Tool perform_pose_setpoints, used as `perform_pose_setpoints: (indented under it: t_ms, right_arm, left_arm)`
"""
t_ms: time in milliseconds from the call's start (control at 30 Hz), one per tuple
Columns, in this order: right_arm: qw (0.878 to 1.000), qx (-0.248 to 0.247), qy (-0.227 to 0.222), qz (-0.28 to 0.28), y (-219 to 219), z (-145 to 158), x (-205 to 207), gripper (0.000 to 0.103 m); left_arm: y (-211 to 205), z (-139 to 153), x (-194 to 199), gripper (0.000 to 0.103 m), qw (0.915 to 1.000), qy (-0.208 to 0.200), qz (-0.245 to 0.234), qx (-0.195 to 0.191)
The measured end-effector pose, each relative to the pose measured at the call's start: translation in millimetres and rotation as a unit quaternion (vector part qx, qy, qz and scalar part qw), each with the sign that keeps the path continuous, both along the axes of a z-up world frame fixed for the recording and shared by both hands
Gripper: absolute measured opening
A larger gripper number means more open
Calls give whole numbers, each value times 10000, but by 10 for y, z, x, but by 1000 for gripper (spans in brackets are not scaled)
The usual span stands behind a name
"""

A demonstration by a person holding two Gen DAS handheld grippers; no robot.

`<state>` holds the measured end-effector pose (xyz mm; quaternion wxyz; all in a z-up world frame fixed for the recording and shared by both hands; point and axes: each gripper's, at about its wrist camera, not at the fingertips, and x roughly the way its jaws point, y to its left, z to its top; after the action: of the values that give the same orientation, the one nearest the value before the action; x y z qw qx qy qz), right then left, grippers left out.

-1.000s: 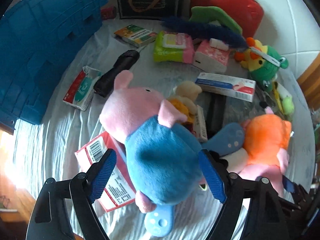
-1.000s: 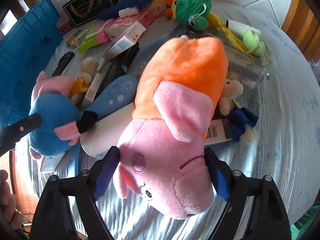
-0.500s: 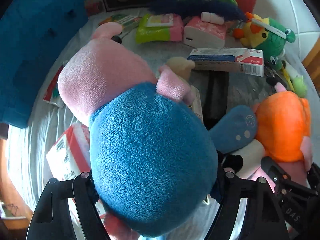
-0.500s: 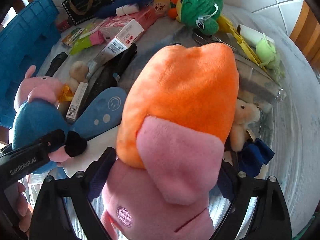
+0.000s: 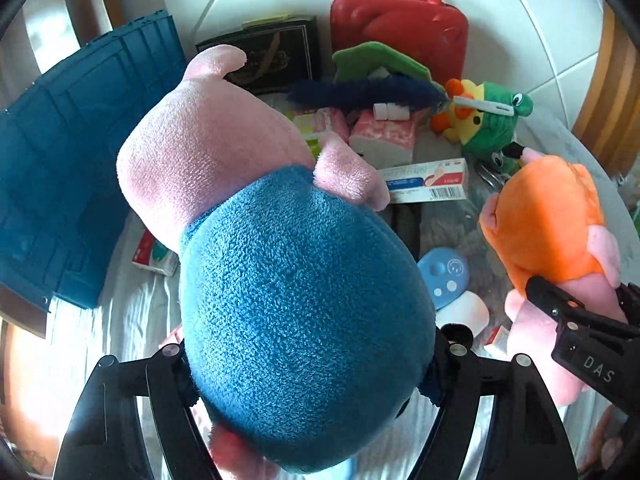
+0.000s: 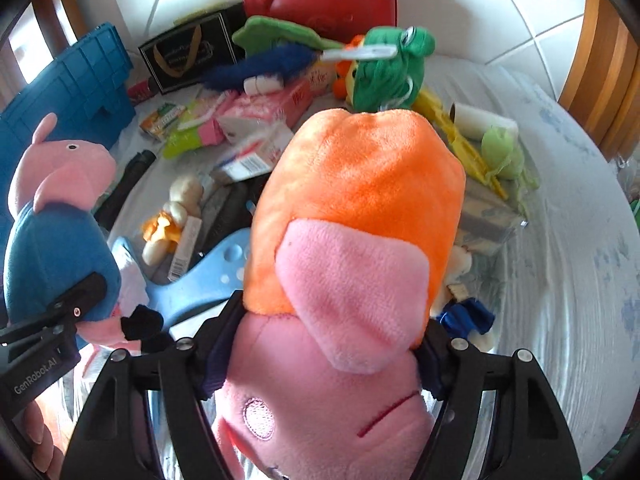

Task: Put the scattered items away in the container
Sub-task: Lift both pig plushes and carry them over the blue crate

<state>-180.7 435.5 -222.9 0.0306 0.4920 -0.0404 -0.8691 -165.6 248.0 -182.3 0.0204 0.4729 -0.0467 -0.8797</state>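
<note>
— White tiles stood behind the cluttered table (image 6: 560, 264), and the blue crate (image 5: 60, 168) sat at the far left. What had changed in the last second?

— Both soft toys had left the cloth. A second before, the blue-bodied pig (image 5: 288, 280) lay among the boxes with the left gripper (image 5: 308, 364) spread around it; now that gripper was pinching its blue belly and the toy hung clear, snout pointing at the far side.

— And the other hand?

— The right gripper (image 6: 320, 344) was pressed in on the orange-dressed pig (image 6: 356, 216) at the join of head and dress, also lifted where earlier it rested on the table.

— So both pickups worked?

— It looked so; neither toy sagged out of its jaws. What remained, I judged, was the carry to the crate, which was near the left toy and well apart from the right one.

— Anything left behind?

— Plenty: the green frog plush (image 6: 388, 68), a toothpaste box (image 5: 424, 180), a red case (image 5: 400, 28).
</note>
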Motion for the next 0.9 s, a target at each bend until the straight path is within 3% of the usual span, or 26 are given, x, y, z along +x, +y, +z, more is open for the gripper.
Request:
perform_pose_setpoints:
  t_ms: [233, 533, 900]
  right_arm:
    - [9976, -35, 658, 202, -126, 523, 17, 73]
    - [9868, -111, 1452, 703, -615, 1211, -106, 73]
    - [9623, -168, 2392, 1281, -2033, 2026, -222, 73]
  left_arm:
    - [-169, 454, 69, 78, 9987, 487, 112, -58]
    - [-663, 1043, 88, 78, 9922, 1170, 407, -102]
    - [-2045, 1666, -25, 78, 9787, 1930, 676, -200]
